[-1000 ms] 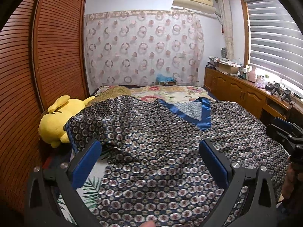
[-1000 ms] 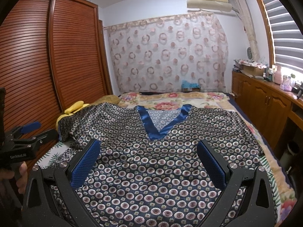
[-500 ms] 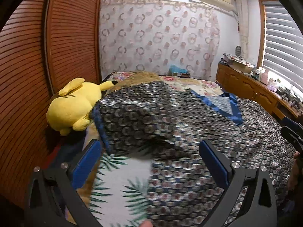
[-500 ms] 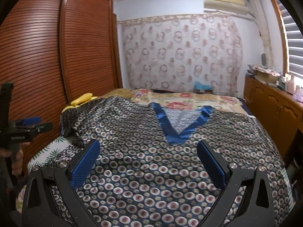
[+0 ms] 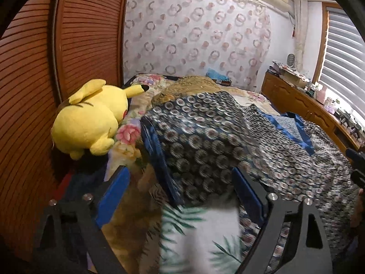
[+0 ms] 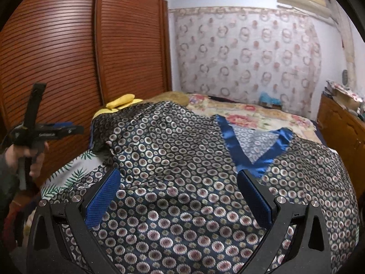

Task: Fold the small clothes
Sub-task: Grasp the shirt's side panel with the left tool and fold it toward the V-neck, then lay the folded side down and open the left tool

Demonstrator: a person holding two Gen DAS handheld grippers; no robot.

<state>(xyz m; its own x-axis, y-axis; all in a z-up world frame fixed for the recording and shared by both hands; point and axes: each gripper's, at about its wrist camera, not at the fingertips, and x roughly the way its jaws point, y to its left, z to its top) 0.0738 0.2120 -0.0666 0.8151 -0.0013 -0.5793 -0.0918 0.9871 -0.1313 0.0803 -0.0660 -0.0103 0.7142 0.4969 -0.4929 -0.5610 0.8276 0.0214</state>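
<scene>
While garment [image 6: 182,182] lies spread flat on bed [image 6: 262,114], folding barely begun: no fold made. Left claw [image 5: 180,191] closing, nothing pinched; sleeve edge [image 5: 159,155] just ahead between pads. Right claw [image 6: 180,196] released above garment middle. Versus second ago: left claw swung from garment middle toward sleeve, plush toy [image 5: 89,118] nearer.

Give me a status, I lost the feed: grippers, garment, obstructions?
Left gripper closing, sleeve edge between its jaws, not pinched. Right gripper open over the patterned top, spread flat. Yellow plush beside the sleeve, apart.
</scene>
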